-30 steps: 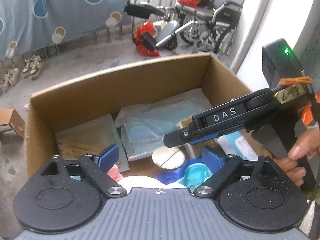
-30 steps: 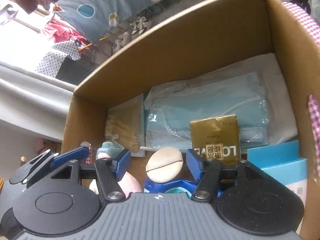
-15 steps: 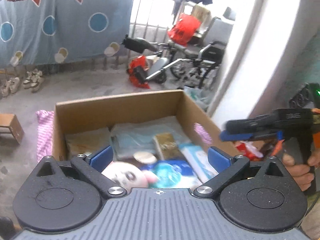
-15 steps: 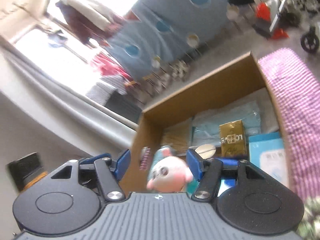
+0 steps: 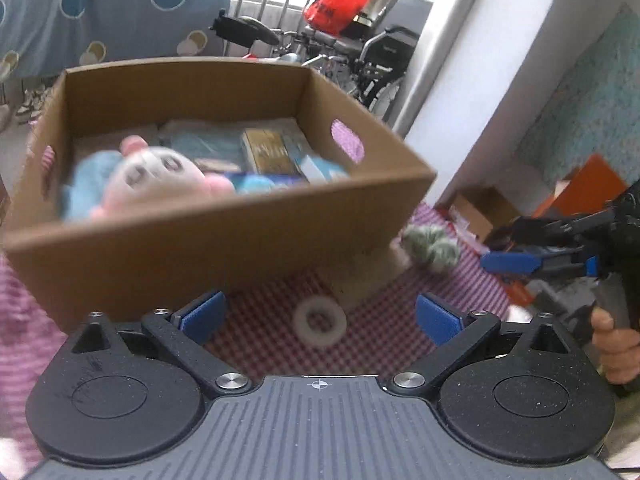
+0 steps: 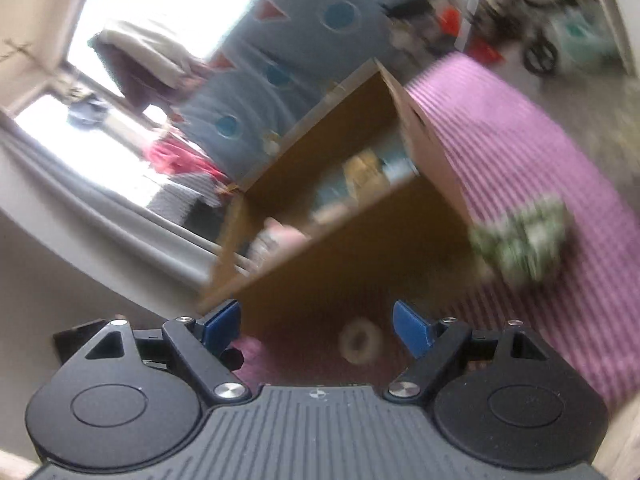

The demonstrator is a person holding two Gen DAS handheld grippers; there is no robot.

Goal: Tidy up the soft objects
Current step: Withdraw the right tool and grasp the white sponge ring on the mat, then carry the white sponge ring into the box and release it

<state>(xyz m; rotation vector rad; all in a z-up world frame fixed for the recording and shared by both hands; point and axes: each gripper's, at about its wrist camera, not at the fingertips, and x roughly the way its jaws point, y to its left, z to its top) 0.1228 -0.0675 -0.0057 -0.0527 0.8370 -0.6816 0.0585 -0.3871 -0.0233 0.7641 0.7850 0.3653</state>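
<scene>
A cardboard box (image 5: 224, 240) stands on a pink checked cloth (image 5: 472, 288). Inside it lies a pink-and-white plush toy (image 5: 156, 176) beside a blue soft piece and several flat packets. A white ring (image 5: 318, 320) lies on the cloth in front of the box, seen blurred as the ring (image 6: 360, 340) in the right wrist view. A grey-green fluffy object (image 5: 432, 246) rests by the box's right corner, also the fluffy object (image 6: 524, 240). My left gripper (image 5: 320, 316) is open and empty, short of the box. My right gripper (image 6: 316, 324) is opening, with nothing between its jaws.
The other hand-held gripper (image 5: 520, 260) and a hand (image 5: 612, 344) show at the right of the left wrist view. A wheelchair (image 5: 360, 52) and a red bag (image 5: 336, 4) stand behind the box. A white wall (image 5: 460, 80) rises to the right.
Both grippers pulled back out of the box, which now lies ahead of them. The pink plush stays inside the box. The right jaws spread wider. The ring and fluffy object came into view.
</scene>
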